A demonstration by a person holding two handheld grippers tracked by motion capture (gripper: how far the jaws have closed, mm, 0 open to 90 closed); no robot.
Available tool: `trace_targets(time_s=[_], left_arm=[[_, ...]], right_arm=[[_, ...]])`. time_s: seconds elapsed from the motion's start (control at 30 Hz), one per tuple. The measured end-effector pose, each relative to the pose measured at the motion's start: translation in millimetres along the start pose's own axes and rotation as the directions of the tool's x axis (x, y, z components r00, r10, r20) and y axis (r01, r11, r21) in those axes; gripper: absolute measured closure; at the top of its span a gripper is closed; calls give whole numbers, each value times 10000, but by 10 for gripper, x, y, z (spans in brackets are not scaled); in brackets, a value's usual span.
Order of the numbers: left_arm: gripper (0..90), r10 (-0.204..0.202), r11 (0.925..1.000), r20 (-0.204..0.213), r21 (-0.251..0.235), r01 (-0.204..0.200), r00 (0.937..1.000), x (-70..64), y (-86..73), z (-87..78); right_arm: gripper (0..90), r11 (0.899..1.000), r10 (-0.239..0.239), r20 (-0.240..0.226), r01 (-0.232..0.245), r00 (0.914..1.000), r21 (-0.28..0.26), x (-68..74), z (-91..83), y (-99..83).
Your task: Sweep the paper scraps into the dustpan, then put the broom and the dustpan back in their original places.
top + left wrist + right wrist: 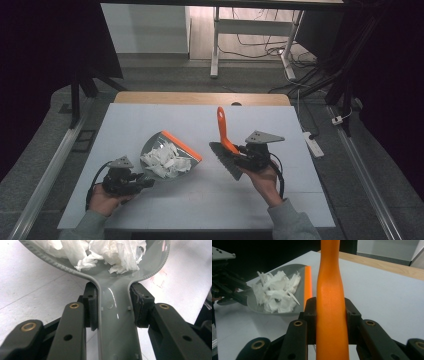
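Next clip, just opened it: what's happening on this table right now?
A person is working with two hand-held grippers at a white table. The left gripper is clamped on the handle of a grey dustpan, which holds a pile of crumpled white paper scraps. The right gripper grips the orange handle of a small brush, held just right of the pan's orange-edged lip. The scraps all appear to be in the pan.

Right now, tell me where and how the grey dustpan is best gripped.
Grip the dustpan by its narrow handle neck, coming from behind, opposite the orange lip. The neck fits between the jaws, as the left gripper shows, and probably keeps the pan level so the paper scraps stay in.
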State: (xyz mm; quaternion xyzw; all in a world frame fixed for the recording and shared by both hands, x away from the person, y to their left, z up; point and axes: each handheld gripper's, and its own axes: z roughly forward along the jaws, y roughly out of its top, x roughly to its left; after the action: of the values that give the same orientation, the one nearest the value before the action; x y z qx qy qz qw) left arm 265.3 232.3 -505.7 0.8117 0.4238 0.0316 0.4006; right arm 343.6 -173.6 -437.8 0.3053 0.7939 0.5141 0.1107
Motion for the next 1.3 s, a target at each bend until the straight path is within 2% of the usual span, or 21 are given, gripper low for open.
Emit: trace_targets(time_s=[0.07,0.33,0.77,0.97,1.13,1.2,1.3], left_arm=[[614,-63,10000,-68,-27,63,10000,3,-1,-5],[614,-282,9994,-221,-216,277,9994,18,-8,-34],[614,-597,9975,-426,-400,580,9973,12,-12,-37],[614,-978,9941,-653,-543,943,9931,-13,-7,-18],[614,-1607,9851,-1013,-780,1532,9818,-9,-23,4],[614,-1926,9790,-1198,-905,1824,9739,-7,-39,11],[614,-2467,9653,-1384,-1225,2306,9592,-8,-65,6]], right_arm=[[699,9999,121,110,-122,9999,45,-48,-75,-58],[699,9990,438,242,-440,9987,102,-152,-160,-159],[698,9980,604,191,-607,9980,162,-172,-232,-234],[699,9943,1038,271,-1044,9942,207,-195,-269,-341],[699,9901,1367,218,-1374,9904,301,-188,-277,-425],[699,9886,1458,134,-1462,9892,353,-192,-279,-443],[699,9863,1606,34,-1606,9870,382,-192,-283,-462]])
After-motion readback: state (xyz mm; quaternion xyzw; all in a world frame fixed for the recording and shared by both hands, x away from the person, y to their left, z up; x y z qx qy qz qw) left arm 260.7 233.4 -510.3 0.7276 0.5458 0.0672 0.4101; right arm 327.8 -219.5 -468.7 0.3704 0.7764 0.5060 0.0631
